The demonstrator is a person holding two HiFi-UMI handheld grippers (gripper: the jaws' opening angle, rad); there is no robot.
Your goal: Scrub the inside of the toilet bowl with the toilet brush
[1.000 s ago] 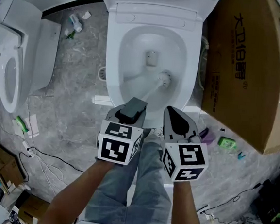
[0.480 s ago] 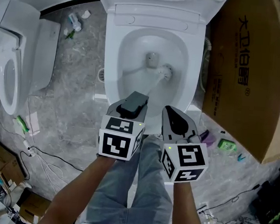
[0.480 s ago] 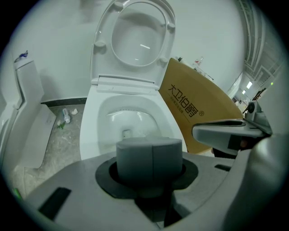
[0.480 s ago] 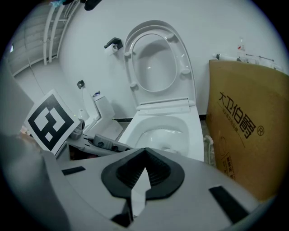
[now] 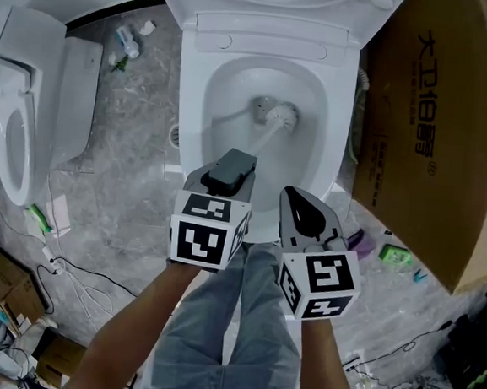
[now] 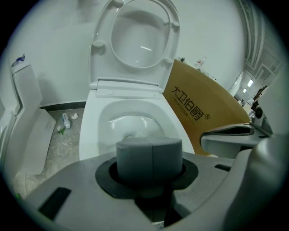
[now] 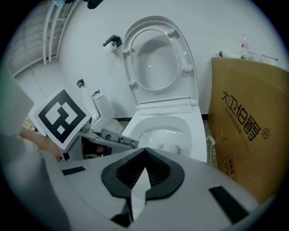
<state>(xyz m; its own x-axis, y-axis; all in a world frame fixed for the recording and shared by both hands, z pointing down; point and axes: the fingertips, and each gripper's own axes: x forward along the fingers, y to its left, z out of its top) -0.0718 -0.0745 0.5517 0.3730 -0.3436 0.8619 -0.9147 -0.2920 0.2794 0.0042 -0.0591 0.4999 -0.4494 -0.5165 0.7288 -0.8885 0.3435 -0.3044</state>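
**Scrubbing at the drain, left gripper point(image 5: 230, 170) on the handle**

The left gripper is clamped round the thick grey cylindrical end of the pale, long-shafted plastic toilet brush point(image 5: 264, 138). In the left gripper view that end fills the space between the jaws. The shaft slopes down from there into the white ceramic toilet bowl point(image 5: 223, 86), and the round bristle head sits at the bottom, touching or just beside the drain opening.

The right gripper point(image 5: 300, 201) hangs beside the left over the bowl's front rim, with its jaws drawn together on nothing. A large brown cardboard box point(image 5: 428, 121) stands close against the toilet's right side.

The brush looks light, with a stiff shaft and a springy head that should give under pressure. Because the shaft is long, any push at the bristles levers hard on the held end, so the round handle may twist or slide in the jaws, more so if wet. The thick grey end is the sensible place to hold it, squeezed firmly. The glazed bowl is hard and slick, so the head will likely skate across it rather than catch.
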